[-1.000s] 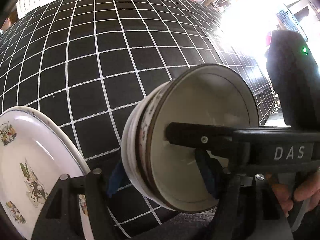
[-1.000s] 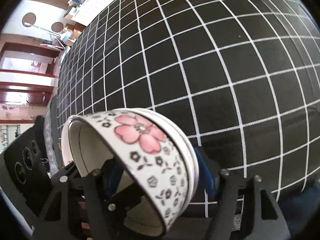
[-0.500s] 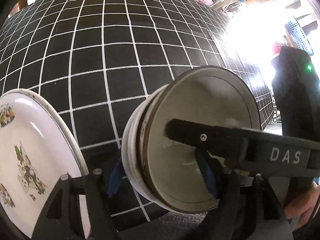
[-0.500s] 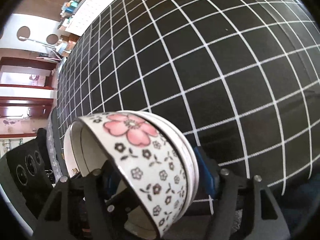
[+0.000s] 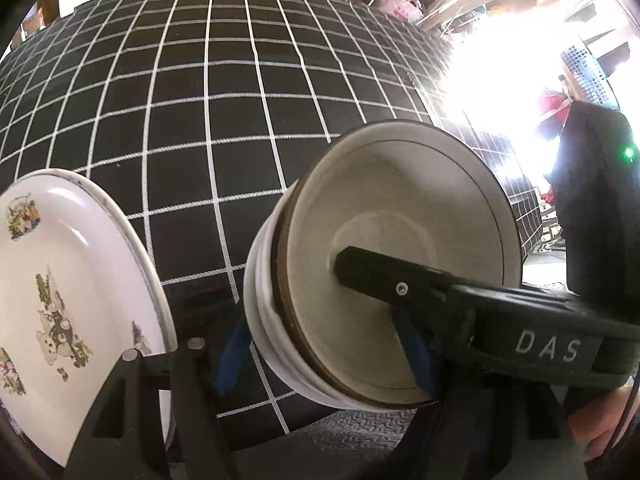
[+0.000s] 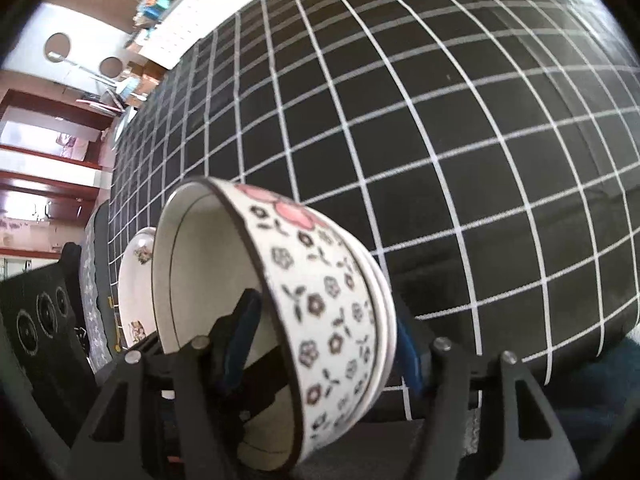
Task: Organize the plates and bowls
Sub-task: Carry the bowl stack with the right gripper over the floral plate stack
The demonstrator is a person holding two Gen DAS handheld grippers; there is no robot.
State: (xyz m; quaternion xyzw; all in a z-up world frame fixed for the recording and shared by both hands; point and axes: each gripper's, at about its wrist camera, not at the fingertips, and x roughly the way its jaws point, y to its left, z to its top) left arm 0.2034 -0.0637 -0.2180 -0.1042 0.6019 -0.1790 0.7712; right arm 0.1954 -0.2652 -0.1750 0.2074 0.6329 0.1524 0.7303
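A stack of nested bowls [image 5: 384, 264], white inside with a pink flower pattern outside [image 6: 320, 296], is held tilted on its side above the black checked table. My left gripper [image 5: 324, 352] is shut on the stack's wall. My right gripper [image 6: 320, 348] is shut on the same stack, and its black finger [image 5: 400, 284] reaches inside the top bowl. A white plate with cartoon pictures [image 5: 60, 280] stands on edge at the left, close to the bowls; it also shows in the right wrist view [image 6: 136, 280].
The black tablecloth with white grid lines [image 5: 240, 100] stretches ahead; its near edge [image 5: 320, 420] lies just below the bowls. Shelves and clutter stand beyond the far edge. Bright window glare is at the right.
The bowl stack has tipped further onto its side and risen slightly. The plate has shifted right, closer to the bowls. Both grippers keep their hold.
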